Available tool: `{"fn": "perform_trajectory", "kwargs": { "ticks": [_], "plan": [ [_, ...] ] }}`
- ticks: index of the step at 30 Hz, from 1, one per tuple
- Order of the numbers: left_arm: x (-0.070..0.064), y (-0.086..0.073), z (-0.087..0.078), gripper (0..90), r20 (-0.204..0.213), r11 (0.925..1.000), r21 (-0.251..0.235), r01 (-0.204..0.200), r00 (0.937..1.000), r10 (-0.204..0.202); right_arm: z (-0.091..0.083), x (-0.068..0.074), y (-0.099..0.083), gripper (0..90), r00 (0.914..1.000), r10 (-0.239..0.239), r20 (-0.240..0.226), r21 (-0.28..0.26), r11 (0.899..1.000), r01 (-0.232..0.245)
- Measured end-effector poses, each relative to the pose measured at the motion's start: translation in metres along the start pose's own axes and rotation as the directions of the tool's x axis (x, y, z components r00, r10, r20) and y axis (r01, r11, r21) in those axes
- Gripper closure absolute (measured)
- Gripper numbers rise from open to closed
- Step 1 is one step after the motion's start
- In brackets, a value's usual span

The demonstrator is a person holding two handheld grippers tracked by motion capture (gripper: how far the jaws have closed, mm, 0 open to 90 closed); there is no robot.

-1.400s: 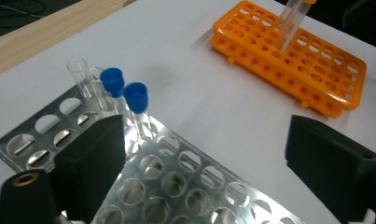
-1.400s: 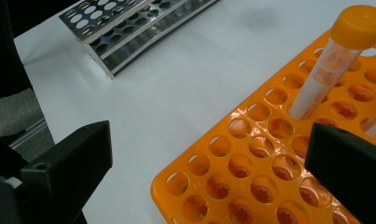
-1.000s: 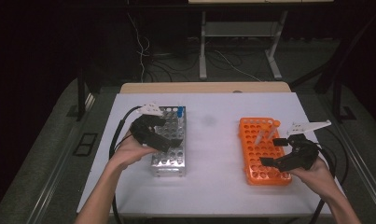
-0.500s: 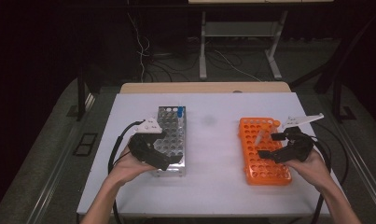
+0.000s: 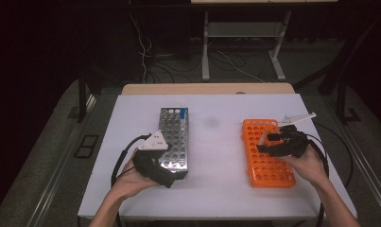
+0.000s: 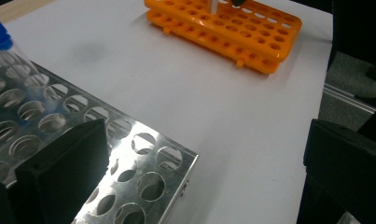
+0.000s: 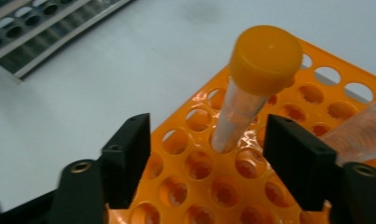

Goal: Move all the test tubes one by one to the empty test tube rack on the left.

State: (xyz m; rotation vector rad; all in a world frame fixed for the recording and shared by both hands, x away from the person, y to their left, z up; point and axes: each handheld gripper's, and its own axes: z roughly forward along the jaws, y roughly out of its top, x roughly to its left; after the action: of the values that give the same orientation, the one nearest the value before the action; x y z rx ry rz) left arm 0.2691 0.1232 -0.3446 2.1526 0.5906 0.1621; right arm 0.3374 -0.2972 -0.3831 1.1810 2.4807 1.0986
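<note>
a clear tube [image 7: 239, 114] with an orange cap stands slightly tilted in the orange rack [image 7: 288, 186].

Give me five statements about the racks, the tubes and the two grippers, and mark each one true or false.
1. The right gripper is open, with its jaws on either side of the orange-capped tube. True.
2. The orange-capped tube lies flat on the table. False: it stands in a hole of the orange rack.
3. The blue-capped tube stands in the metal rack. True.
4. The left gripper is over the orange rack. False: it is at the near end of the metal rack.
5. The two racks touch each other. False: bare table lies between them.
</note>
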Motion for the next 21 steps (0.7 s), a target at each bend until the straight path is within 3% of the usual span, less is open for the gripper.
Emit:
{"fn": "perform_trajectory", "kwargs": {
  "ticks": [13, 21],
  "plan": [
    [-0.011, -0.007, 0.003, 0.0, 0.023, 0.9999, 0.012, -0.011, 0.9997, 0.011, 0.013, -0.004, 0.001, 70.5, 0.9962, 0.005, 0.087, -0.006, 1.0, -0.004],
    [-0.012, -0.011, 0.004, 0.0, 0.029, 0.9997, 0.018, -0.013, 0.9995, 0.013, 0.01, 0.002, 0.006, 74.0, 0.9955, -0.022, 0.092, -0.032, 0.999, 0.025]
  ]
}}
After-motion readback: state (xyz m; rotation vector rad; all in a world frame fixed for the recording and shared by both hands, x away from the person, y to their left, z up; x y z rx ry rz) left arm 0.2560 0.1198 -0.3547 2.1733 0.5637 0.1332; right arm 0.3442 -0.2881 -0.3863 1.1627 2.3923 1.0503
